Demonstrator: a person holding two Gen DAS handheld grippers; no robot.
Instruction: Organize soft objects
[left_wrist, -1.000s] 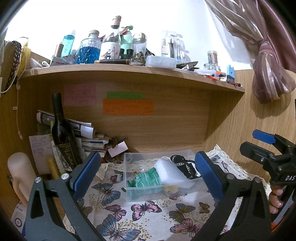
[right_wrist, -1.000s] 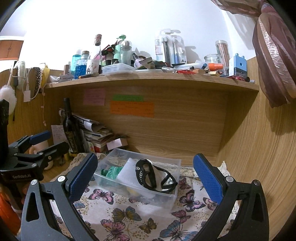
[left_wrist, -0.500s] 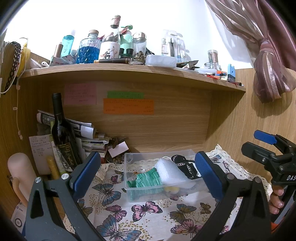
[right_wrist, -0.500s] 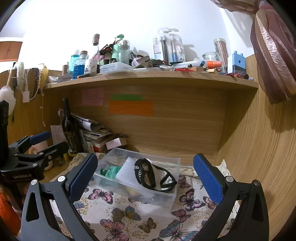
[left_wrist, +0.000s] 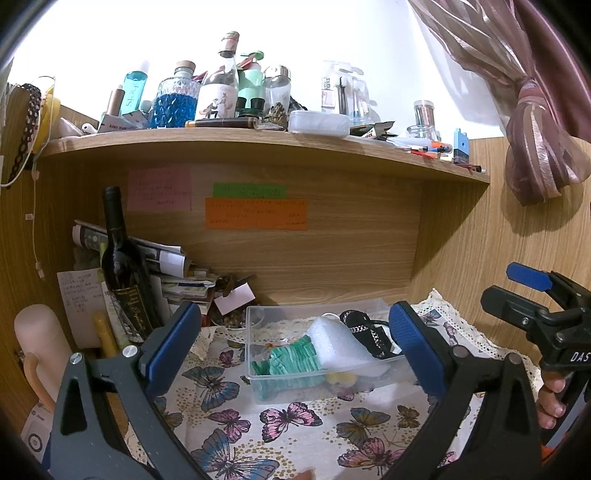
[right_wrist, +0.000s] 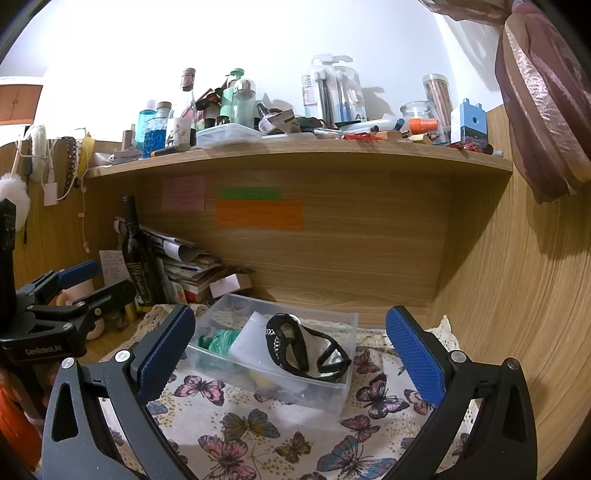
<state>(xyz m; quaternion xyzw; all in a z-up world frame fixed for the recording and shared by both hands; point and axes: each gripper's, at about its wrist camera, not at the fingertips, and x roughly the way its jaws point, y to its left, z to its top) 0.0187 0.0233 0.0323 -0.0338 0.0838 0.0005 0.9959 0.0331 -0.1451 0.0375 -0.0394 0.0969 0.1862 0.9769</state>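
- On the butterfly cloth (left_wrist: 295, 424) under the shelf, in the left wrist view, the left gripper (left_wrist: 295, 343) is hanging with jaws spread wide and holding nothing; the clear bin (left_wrist: 291, 387) is sitting between its pads, a little beyond them.
- Inside the bin, a green cloth (left_wrist: 291, 360), a white foam sheet (left_wrist: 338, 345) and a black band (left_wrist: 364, 330) are lying together; something yellow is showing low at the front wall, too blurred to name.
- The right gripper (left_wrist: 528, 295) is showing at the right edge, a hand (left_wrist: 550, 398) gripping its handle.
- In the right wrist view, the right gripper (right_wrist: 291, 350) is likewise spread and empty, facing the bin (right_wrist: 332, 398) from its right end; the band (right_wrist: 291, 349) is draped over the foam (right_wrist: 251, 339), the green cloth (right_wrist: 218, 338) behind at the left.
- The left gripper (right_wrist: 92, 284) is showing at the left edge.
- Judging from this, the soft things are already binned, so tidying is what remains: approaching from above is advisable, clear of the thin walls.
- Pinching the band at its middle should lift it free of the foam.
- A bottle (right_wrist: 138, 258) is standing near; keeping the left arm low and slow would be wise.
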